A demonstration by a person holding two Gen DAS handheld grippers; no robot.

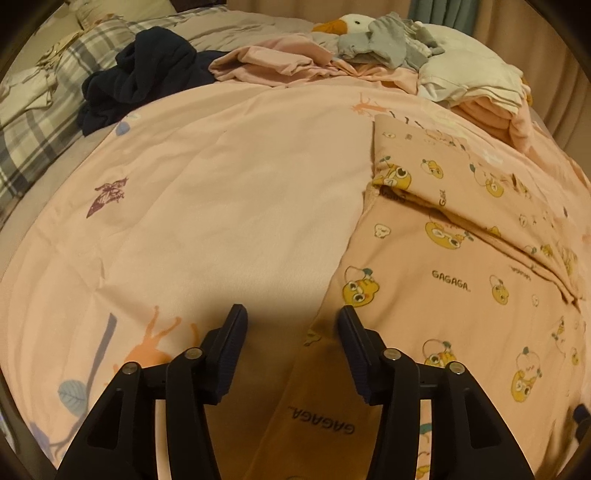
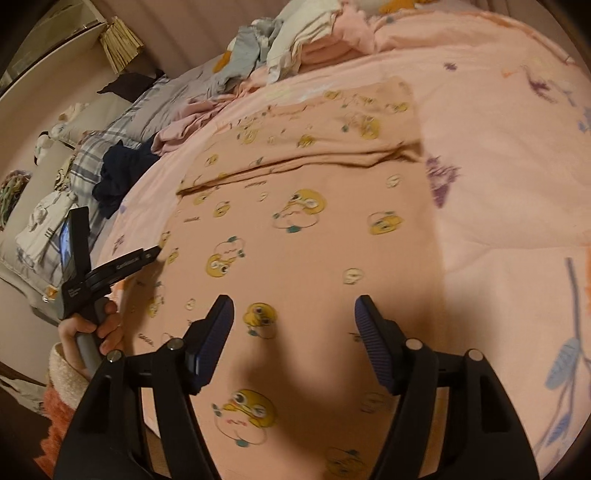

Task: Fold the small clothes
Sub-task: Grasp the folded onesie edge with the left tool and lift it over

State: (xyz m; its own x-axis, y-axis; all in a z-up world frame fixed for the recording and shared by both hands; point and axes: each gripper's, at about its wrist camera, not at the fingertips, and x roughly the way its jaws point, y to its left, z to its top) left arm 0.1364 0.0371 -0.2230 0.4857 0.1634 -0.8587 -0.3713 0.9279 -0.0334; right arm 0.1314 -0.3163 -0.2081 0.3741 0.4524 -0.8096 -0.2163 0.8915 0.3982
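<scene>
A peach garment printed with yellow cartoon faces (image 1: 443,258) lies flat on the pink bedsheet (image 1: 221,192), its far part folded over into a band (image 1: 436,166). My left gripper (image 1: 293,314) hovers open over the garment's left edge, nothing between its fingers. In the right wrist view the same garment (image 2: 295,229) fills the middle, the folded band (image 2: 314,125) across its far end. My right gripper (image 2: 293,306) stands open above the cloth, holding nothing. The left gripper (image 2: 157,252) shows at the garment's left edge, held by a hand (image 2: 92,328).
A dark navy garment (image 1: 136,77) lies at the far left of the bed. Pink cloth (image 1: 273,61), grey clothes (image 1: 384,44) and a folded pile (image 1: 480,88) sit at the back with a plush duck (image 1: 351,22). Plaid bedding (image 1: 44,110) lies left.
</scene>
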